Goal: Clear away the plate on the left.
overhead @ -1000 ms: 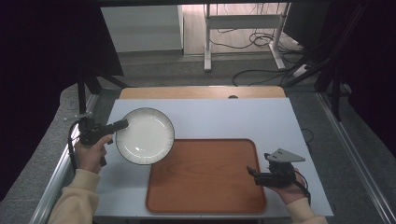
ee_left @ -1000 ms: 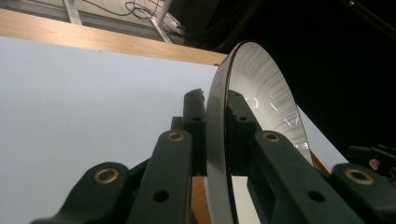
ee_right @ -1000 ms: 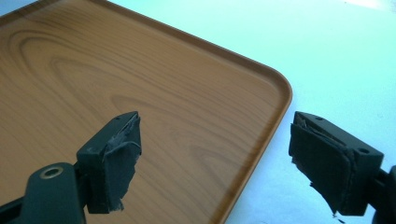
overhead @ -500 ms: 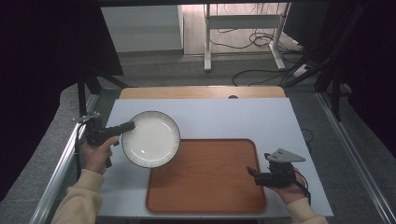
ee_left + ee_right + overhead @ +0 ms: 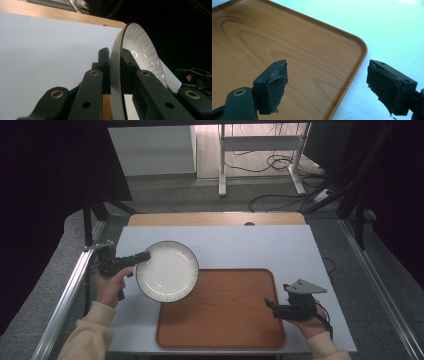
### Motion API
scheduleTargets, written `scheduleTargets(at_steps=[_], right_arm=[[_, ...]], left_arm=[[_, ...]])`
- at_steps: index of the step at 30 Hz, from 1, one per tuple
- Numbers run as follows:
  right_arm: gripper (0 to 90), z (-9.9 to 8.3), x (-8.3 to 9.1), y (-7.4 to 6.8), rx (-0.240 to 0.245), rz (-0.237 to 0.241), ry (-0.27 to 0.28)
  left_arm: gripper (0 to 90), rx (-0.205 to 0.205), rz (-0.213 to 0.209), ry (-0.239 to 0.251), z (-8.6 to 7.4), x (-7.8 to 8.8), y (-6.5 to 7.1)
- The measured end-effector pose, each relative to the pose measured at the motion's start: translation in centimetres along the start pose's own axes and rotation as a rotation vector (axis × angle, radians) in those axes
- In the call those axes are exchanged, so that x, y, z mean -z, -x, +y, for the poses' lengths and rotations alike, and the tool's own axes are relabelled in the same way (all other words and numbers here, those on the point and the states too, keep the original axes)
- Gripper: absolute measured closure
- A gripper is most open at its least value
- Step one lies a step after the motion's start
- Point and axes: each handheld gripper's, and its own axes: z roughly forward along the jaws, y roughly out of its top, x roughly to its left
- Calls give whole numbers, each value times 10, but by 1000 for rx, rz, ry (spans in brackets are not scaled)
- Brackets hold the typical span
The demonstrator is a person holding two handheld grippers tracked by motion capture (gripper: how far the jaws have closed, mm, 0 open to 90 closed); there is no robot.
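Note:
A white plate (image 5: 167, 271) with a dark rim hangs above the table, its right part over the left edge of the wooden tray (image 5: 225, 315). My left gripper (image 5: 143, 256) is shut on the plate's left rim. In the left gripper view the plate (image 5: 140, 47) stands edge-on between the two jaws, which press on either face of it. My right gripper (image 5: 269, 303) rests at the tray's right edge with its jaws wide open. In the right gripper view the tray (image 5: 287, 45) lies under the jaws, with its rim corner in the gap of my right gripper (image 5: 327, 86).
The pale blue table top (image 5: 250, 247) has a wooden strip (image 5: 215, 219) along its far edge. Metal rails (image 5: 65, 295) run down both sides of the table. Cables and a stand's legs (image 5: 260, 170) lie on the floor beyond.
The left gripper has carried the plate to the right and slightly toward me, so that it now overlaps the tray's left edge. The right gripper has stayed where it was.

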Motion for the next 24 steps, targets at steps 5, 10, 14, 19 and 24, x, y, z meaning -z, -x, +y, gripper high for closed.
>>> scheduleTargets(at_steps=[5, 10, 14, 19, 24], right_arm=[[170, 0, 0, 0, -2, 2, 2], [170, 0, 1, 0, -2, 2, 3], [170, 0, 1, 1, -1, 2, 5], [170, 0, 1, 1, 0, 2, 9], [170, 0, 1, 1, -1, 0, 9]], left_arm=[[818, -10, -8, -20, -1, -6, 6], [817, -21, -15, -33, -3, -13, 12], [818, -25, -29, -48, -6, -18, 15], [816, -51, -35, -75, -8, -26, 23], [817, -54, -50, -85, -9, -31, 28]])
